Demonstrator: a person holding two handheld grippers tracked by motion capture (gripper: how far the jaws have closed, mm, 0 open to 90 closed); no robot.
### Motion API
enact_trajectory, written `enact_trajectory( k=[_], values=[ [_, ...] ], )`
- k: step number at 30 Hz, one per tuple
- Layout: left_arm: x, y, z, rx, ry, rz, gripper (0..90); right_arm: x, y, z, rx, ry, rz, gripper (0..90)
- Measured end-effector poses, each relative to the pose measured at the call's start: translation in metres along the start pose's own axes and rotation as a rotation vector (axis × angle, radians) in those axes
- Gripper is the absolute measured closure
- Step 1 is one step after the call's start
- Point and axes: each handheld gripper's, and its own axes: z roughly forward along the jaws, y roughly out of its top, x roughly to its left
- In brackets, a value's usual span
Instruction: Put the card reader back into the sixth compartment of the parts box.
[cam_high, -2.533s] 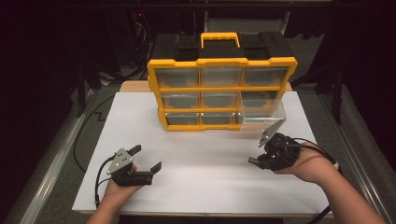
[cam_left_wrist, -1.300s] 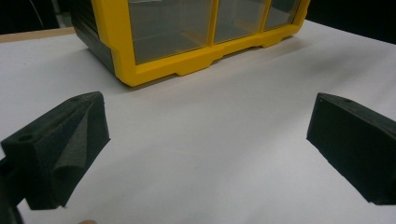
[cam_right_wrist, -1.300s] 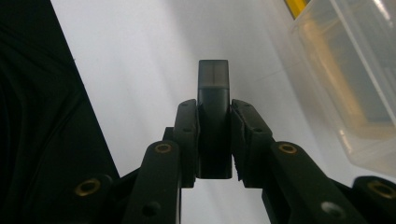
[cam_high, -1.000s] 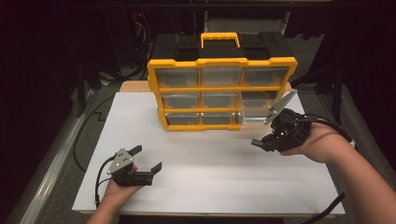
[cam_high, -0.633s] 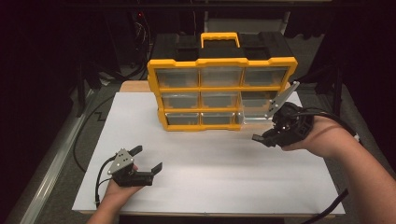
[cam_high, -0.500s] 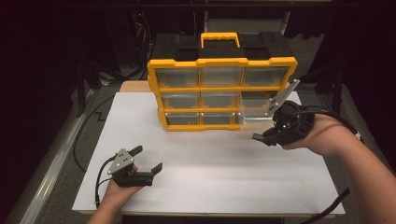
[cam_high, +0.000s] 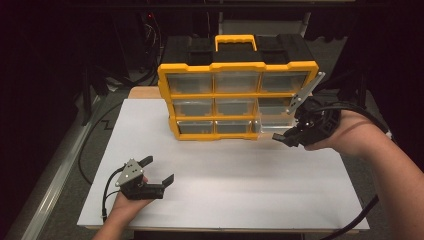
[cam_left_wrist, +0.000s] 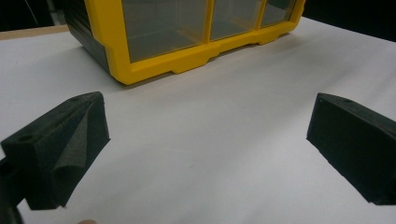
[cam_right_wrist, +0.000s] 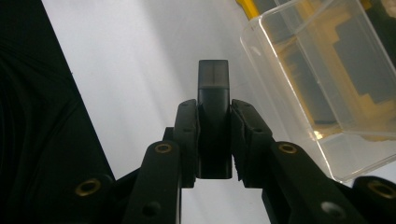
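Observation:
A yellow parts organizer (cam_high: 235, 100) with clear drawers stands at the back of the white table (cam_high: 225, 190). Its bottom right drawer (cam_high: 270, 126) is pulled out; in the right gripper view this clear drawer (cam_right_wrist: 327, 70) lies at the upper right, looking empty. My right gripper (cam_high: 286, 134) hovers just beside that drawer, shut on a small dark rectangular block (cam_right_wrist: 214, 79) that sticks out past the gripper's tips (cam_right_wrist: 214, 116). My left gripper (cam_high: 159, 169) rests on the table at the front left, open and empty, facing the organizer's (cam_left_wrist: 154, 60) lower left corner across its own open gap (cam_left_wrist: 205, 140).
A black cable (cam_high: 350, 222) trails from the right hand over the table's right edge. A metal rail (cam_high: 55, 180) runs along the table's left side. Dark equipment and cables sit behind the organizer. White tabletop (cam_left_wrist: 224, 116) stretches between the left gripper and the organizer.
My right hand has risen and moved from the table's front right toward the organizer's pulled-out drawer, still gripping the dark block. The left hand has stayed put.

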Motion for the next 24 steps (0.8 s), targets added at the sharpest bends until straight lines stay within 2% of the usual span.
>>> enact_trajectory(
  k=[8,13,24],
  values=[
    [0.000,0.001,-0.001,-0.007,0.010,0.008,0.2,-0.007,0.006,-0.004,0.006,-0.012,0.015,74.3],
    [-0.001,0.001,-0.001,0.008,0.000,0.016,0.2,-0.012,0.009,-0.005,0.012,-0.023,0.021,74.2],
    [-0.001,0.002,0.001,0.003,-0.009,0.011,0.2,-0.022,0.020,-0.003,0.014,-0.038,0.018,74.2]
  ],
)
